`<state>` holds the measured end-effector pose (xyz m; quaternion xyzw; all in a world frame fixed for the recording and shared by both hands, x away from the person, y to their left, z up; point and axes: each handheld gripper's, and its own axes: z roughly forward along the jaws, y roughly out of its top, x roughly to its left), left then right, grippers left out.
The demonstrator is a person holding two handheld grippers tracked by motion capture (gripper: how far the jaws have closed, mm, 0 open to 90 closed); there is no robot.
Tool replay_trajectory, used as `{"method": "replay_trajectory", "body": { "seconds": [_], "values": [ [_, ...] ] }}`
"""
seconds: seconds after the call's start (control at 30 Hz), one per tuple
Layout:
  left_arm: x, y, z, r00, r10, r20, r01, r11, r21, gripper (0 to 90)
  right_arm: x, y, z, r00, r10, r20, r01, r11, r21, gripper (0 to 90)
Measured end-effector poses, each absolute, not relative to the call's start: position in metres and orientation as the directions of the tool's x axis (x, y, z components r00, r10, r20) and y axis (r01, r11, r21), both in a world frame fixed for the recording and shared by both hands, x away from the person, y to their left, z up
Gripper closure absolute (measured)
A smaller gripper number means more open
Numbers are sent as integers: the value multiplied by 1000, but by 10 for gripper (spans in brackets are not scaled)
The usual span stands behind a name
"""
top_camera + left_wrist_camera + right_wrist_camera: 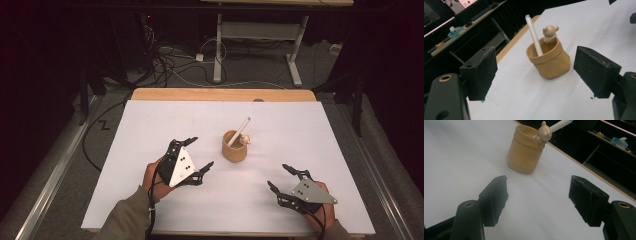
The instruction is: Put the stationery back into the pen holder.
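Fingers (197, 140) of the left gripper (199, 151) stand apart in the high view, just left of the tan cup (233, 146) on the white bench (150, 120); the right gripper (281, 176) gapes too, nearer the person. From the left gripper view, the cup (550, 60) holds a leaning pen (533, 35) and bears a bear figure (550, 32). From the right gripper view, the cup (525, 151) stands beyond the spread fingers (495, 197), untouched.

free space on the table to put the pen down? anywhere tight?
Plenty. The white table is bare left of the cup, right of it toward the edge, and behind it up to the wooden strip. Tightest is the near middle, between the left gripper and right gripper, both open. The pen leans in the cup beside a small bear figure.
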<state>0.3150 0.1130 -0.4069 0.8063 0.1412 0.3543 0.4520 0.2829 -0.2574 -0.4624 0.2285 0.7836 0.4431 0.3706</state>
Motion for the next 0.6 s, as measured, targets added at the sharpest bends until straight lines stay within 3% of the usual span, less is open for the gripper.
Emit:
{"method": "replay_trajectory", "body": {
  "seconds": [0.6],
  "values": [
    [304,138,-432,696,564,445,-46,-583,811,186,283,-257,-461,-615,687,-387,23,506,862,317]
  ]
}}
